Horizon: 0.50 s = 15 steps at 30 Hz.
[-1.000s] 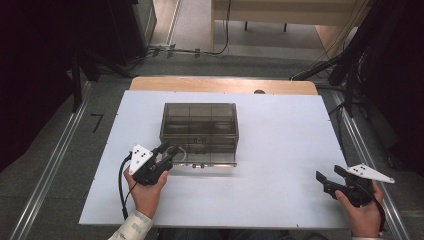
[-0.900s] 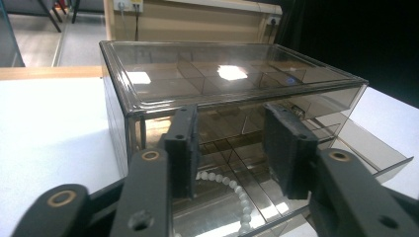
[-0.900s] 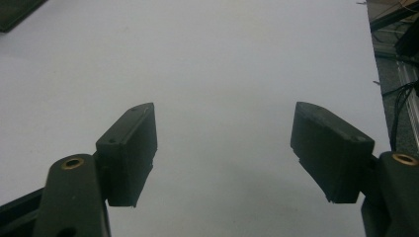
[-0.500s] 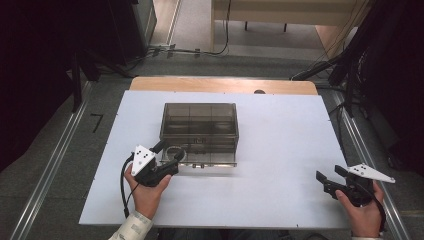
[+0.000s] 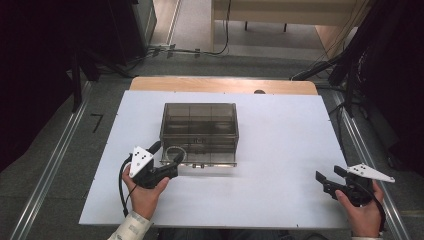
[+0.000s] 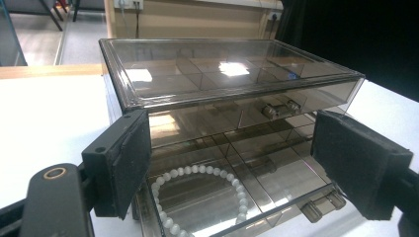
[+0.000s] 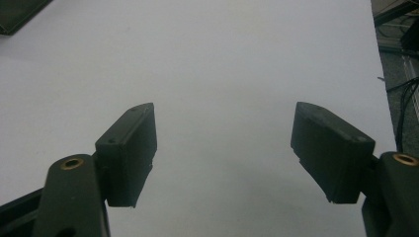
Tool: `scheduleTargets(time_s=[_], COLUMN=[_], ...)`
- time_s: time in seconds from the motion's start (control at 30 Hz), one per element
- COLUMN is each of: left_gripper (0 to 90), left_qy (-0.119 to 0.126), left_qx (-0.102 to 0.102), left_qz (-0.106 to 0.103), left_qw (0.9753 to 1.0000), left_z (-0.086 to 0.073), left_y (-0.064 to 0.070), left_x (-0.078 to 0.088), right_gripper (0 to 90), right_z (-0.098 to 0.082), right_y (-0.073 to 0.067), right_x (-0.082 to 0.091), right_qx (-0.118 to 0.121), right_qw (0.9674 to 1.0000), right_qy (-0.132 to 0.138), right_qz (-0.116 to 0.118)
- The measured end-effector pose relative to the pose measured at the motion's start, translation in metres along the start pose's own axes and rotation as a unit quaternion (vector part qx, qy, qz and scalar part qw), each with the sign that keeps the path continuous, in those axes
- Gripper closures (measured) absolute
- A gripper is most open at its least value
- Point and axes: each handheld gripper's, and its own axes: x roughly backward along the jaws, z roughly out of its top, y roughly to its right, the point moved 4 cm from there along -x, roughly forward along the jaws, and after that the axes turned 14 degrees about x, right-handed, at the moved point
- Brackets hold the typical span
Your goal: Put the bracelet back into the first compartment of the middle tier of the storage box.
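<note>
A smoky clear plastic box (image 6: 232,74) stands on the white table (image 6: 44,118), its flat lid closed and its inner dividers showing through the top. Below the lid, the box's lowest drawer (image 6: 276,190) is pulled out toward the camera, split into compartments. In the drawer's near left compartment lies a loop of white beads (image 6: 197,195), resting flat on the drawer floor. Two small knob handles sit on the drawer's front edge at the right, and another pair shows on the drawer above. The left gripper (image 6: 232,168) has just been opening: its two black jaws stand wide apart, either side of the open drawer, with nothing pressed between the pads.
</note>
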Motion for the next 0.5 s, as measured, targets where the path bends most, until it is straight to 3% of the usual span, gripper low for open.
scheduleTargets(time_s=[0.5], left_gripper=[16.3], left_qy=[0.000], left_qx=[0.015], left_qz=[-0.001], left_qw=[0.9999], left_z=[0.000], left_y=[-0.007], left_x=[0.011], right_gripper=[24.0], right_z=[0.000], right_y=[0.000], right_x=[0.000], right_qx=[-0.002], right_qw=[1.0000], right_qy=[0.001], right_qz=[0.000])
